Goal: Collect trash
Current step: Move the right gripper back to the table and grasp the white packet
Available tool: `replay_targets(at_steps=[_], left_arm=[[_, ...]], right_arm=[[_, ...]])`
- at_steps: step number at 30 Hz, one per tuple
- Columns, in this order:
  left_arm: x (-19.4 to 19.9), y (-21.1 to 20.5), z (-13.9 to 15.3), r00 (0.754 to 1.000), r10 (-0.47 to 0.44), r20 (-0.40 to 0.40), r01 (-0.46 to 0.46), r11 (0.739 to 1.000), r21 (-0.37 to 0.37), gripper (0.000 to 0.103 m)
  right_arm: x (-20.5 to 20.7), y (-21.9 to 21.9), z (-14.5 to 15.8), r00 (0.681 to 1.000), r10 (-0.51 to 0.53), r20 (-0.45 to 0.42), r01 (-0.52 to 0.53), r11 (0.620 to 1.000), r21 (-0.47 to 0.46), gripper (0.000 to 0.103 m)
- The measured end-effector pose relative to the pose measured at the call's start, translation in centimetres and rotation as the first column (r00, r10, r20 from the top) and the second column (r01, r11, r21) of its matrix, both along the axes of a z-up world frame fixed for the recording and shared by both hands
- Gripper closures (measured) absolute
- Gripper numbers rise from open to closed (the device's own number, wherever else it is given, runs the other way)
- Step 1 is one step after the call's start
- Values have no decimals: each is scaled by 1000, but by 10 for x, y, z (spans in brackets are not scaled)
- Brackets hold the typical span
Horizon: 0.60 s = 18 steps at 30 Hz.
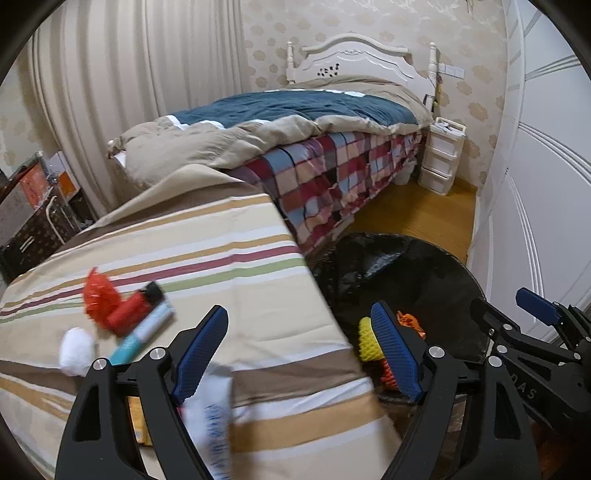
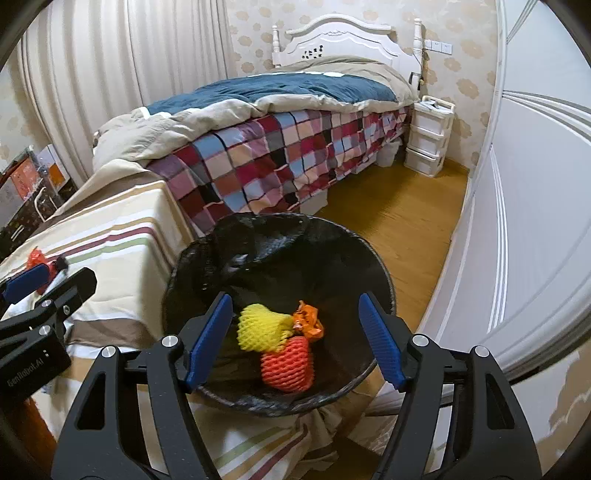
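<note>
Trash [image 1: 122,315] lies blurred, red, white, teal on striped cloth [image 1: 229,236]; both fingers spread wide, empty.

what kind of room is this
Almost certainly a home bedroom. A bed with a white headboard and a plaid cover fills the far side, a small white drawer unit stands beside it, and a black-lined trash bin sits on the wooden floor.
</note>
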<state>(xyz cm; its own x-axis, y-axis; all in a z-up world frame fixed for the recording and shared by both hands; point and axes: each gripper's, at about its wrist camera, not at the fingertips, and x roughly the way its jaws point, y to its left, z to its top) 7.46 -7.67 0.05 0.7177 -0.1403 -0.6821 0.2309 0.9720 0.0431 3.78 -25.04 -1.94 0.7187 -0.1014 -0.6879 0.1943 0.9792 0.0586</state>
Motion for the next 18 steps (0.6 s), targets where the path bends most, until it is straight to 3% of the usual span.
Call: replay_targets(at_steps=[10,18], left_arm=[[-21,62,7,996,90,10,-90,996,-9,23],[-36,129,0,977,211,-3,-211,977,1,23]], right_arm=[[-19,47,9,997,76,18,-76,997,21,33],[-26,105,8,981,195,2,-195,981,15,33]])
